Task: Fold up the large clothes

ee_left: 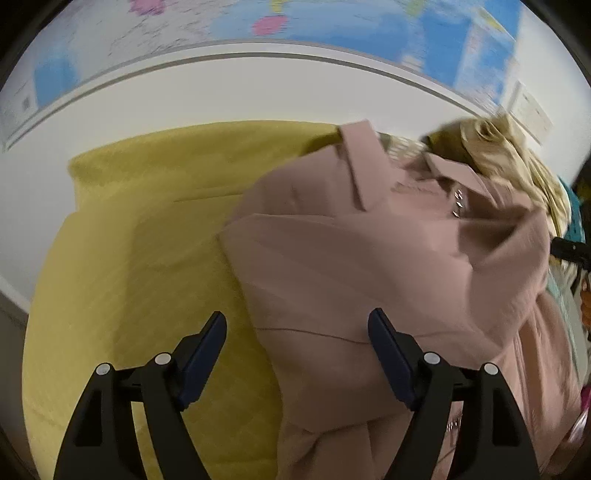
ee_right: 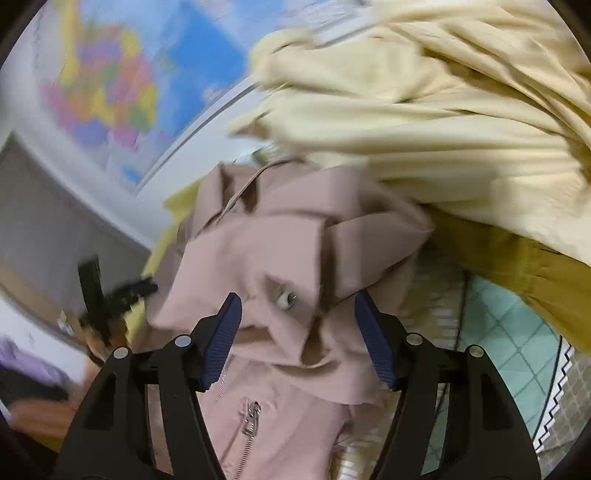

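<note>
A dusty pink jacket [ee_left: 369,258] with a collar and metal zips lies crumpled on a yellow cover [ee_left: 129,277]. My left gripper [ee_left: 297,317] hovers over its lower part, open, jaws wide apart and pads clear of the cloth. In the right wrist view the same jacket [ee_right: 288,240] fills the middle, a zip [ee_right: 251,421] showing near the bottom. My right gripper [ee_right: 298,299] is open above its folded collar area, nothing pinched between the blue pads. The left gripper shows there as a blurred black shape [ee_right: 110,295] at the jacket's left edge.
A heap of cream clothes [ee_right: 424,110] rests over a mustard garment [ee_right: 517,266] right behind the jacket. A teal patterned cloth [ee_right: 517,339] lies at the right. A coloured map [ee_left: 332,22] hangs on the white wall behind the yellow cover.
</note>
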